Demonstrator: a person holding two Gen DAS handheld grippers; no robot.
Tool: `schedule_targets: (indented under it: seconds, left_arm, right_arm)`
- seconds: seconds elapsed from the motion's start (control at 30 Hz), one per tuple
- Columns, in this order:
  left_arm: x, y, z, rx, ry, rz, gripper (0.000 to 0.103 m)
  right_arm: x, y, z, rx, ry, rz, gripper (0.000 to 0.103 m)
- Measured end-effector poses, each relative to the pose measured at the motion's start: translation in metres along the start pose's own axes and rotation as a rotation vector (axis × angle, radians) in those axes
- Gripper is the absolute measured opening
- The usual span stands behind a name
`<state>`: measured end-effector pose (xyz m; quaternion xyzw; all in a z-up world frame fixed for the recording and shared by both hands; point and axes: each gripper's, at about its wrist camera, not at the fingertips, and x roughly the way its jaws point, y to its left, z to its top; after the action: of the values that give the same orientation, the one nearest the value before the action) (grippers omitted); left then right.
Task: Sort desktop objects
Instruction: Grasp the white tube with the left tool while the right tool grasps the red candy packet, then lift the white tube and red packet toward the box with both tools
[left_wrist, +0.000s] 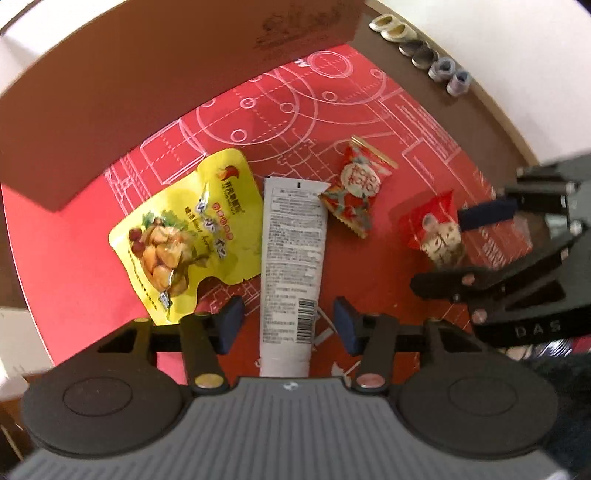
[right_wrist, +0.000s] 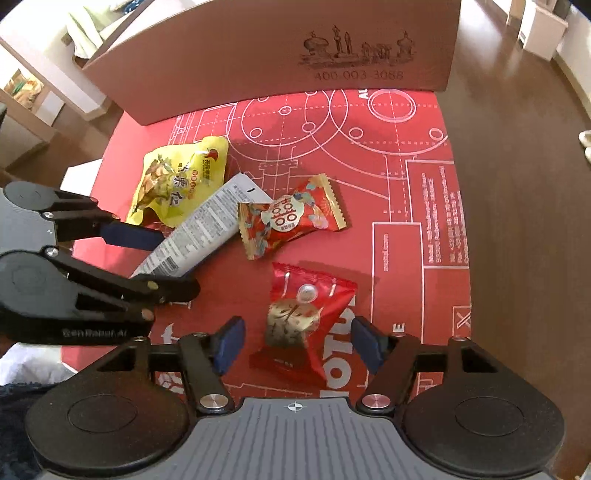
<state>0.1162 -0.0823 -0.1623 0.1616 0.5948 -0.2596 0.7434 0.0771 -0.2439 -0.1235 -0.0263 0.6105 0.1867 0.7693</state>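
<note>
I have both grippers low over the red mat (right_wrist: 406, 206) on the worktop, jaws released on each. My left gripper (left_wrist: 288, 325) straddles the white tube (left_wrist: 291, 266); its long axis runs straight ahead between the pads, cap end toward me, so closing should catch it across its width. My right gripper (right_wrist: 295, 343) brackets the red snack packet (right_wrist: 306, 314) near the mat's front edge. The cardboard box (right_wrist: 258, 55) stands along the far edge.

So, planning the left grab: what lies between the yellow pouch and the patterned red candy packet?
The white tube, shown in both views.
</note>
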Motion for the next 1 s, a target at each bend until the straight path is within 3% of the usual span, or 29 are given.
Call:
schedule_targets:
  seconds: [0.03,0.13,0.17,0.33,0.63,1.0]
  left_arm:
    - [0.0,-0.001,-0.001,0.015,-0.005,0.005,0.027]
    - [-0.002,0.002,-0.004,0.011,0.0,-0.012,0.026]
    - [-0.003,0.002,-0.006,0.012,0.005,-0.013,0.026]
    - [-0.008,0.001,-0.014,0.006,0.021,-0.026,0.026]
    - [-0.055,0.01,-0.011,-0.006,-0.076,-0.023,0.026]
    - [-0.112,0.031,0.005,0.025,-0.154,-0.01,0.026]
  right_arm:
    - [0.001,0.002,0.0,-0.016,-0.006,-0.017,0.062]
    - [0.003,0.01,0.001,-0.084,-0.027,-0.079,0.032]
    - [0.003,0.01,0.002,-0.092,-0.028,-0.086,0.031]
    - [-0.002,0.0,0.003,-0.04,-0.005,-0.036,0.027]
    - [-0.042,-0.006,0.016,-0.002,-0.051,0.093,0.027]
    - [-0.083,-0.001,0.04,-0.081,-0.084,0.147,0.027]
